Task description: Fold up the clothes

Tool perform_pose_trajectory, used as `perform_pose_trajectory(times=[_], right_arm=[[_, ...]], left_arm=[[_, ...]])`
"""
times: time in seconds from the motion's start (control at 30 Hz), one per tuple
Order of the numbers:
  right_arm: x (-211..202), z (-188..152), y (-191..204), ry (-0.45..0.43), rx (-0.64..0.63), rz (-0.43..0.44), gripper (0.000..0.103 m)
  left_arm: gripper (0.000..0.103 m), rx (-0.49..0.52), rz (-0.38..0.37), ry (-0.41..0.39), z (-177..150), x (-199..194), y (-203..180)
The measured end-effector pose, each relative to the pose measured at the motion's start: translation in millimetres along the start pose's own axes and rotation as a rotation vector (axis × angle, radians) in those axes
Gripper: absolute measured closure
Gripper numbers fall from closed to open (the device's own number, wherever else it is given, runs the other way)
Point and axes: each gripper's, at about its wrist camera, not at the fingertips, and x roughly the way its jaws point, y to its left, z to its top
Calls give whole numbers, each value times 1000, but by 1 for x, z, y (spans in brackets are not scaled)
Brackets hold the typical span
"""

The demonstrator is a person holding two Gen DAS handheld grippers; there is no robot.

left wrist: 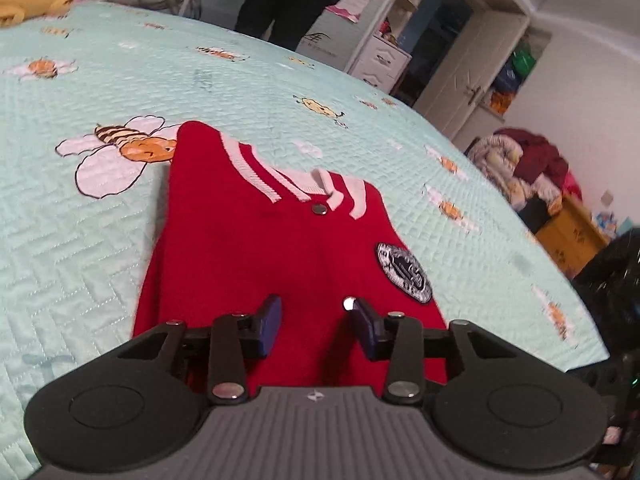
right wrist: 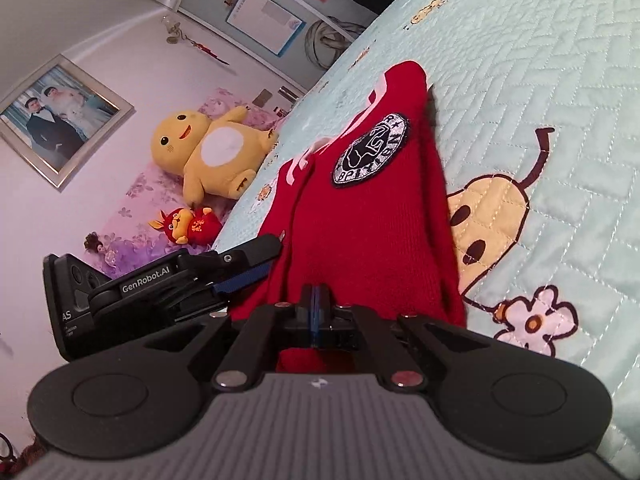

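Two grippers met a red jacket lying lengthwise ahead: right gripper clenched its hem, left gripper spread wide.

Red knit cardigan, white-striped collar, round black-and-white badge, folded narrow, lying on bedspread

Home bedroom: quilted bed cover, wardrobe, plush toy, framed portrait on wall.
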Motion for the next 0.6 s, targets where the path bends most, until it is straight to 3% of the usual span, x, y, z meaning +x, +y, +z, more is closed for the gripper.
perform_pose_trajectory(times=[0.2,0.27,0.33,0.43,0.5,0.6], right_arm=[[-8,5,-1,-6,51,31,103],[-10,6,-2,-8,68,41,96],[-13,8,-2,-12,83,51,75],[-25,18,5,-82,59,76,69],[-22,36,14,-109,6,28,69],[1,65,33,-97,-155,-133,69]], left_arm=[[54,-71,-7,-43,4,-25,1],[52,-88,-8,-94,3,-40,5],[50,-96,-12,-141,2,-51,11],[46,-88,10,-149,15,-47,17],[46,-77,28,-143,26,-41,20],[45,6,81,-116,51,-19,17]])
